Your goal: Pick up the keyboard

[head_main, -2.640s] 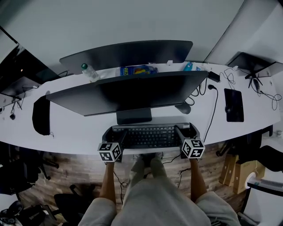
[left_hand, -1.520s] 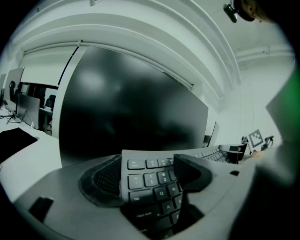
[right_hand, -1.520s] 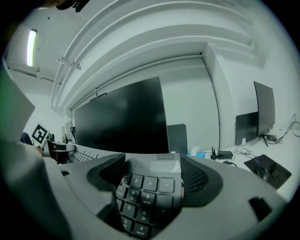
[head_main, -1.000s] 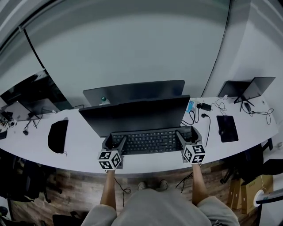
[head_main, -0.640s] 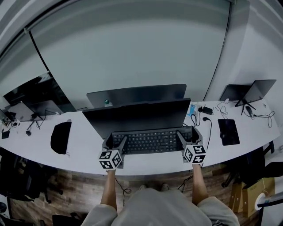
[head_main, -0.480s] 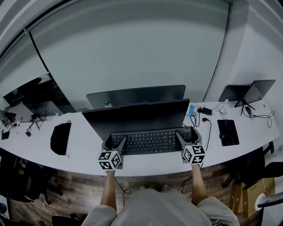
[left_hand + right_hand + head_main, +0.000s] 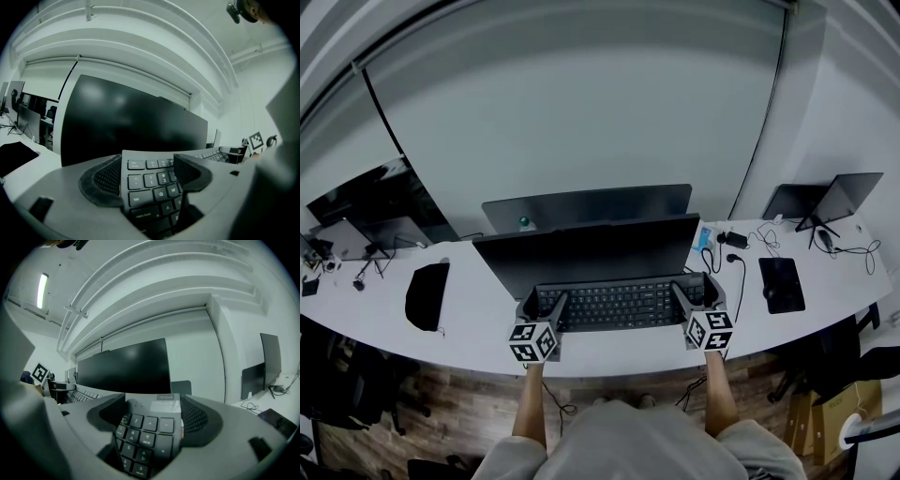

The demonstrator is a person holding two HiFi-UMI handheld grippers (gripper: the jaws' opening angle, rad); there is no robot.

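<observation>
The black keyboard (image 7: 619,304) hangs level just above the white desk (image 7: 478,323), in front of the monitor's lower edge. My left gripper (image 7: 542,302) is shut on its left end and my right gripper (image 7: 696,287) on its right end. In the left gripper view the keyboard's (image 7: 157,180) letter keys sit between the left gripper's (image 7: 146,174) dark pads. In the right gripper view the number-pad end of the keyboard (image 7: 150,430) is clamped in the right gripper (image 7: 153,419).
A wide dark monitor (image 7: 591,248) stands right behind the keyboard, with a second screen (image 7: 586,201) behind it. A black pad (image 7: 425,295) lies at left. At right are cables (image 7: 727,246), a black tablet (image 7: 781,284) and a laptop (image 7: 825,199).
Since the earliest frame the keyboard has come up off the desk and now covers the monitor's stand. Over the last second both grippers and the keyboard hold still.
</observation>
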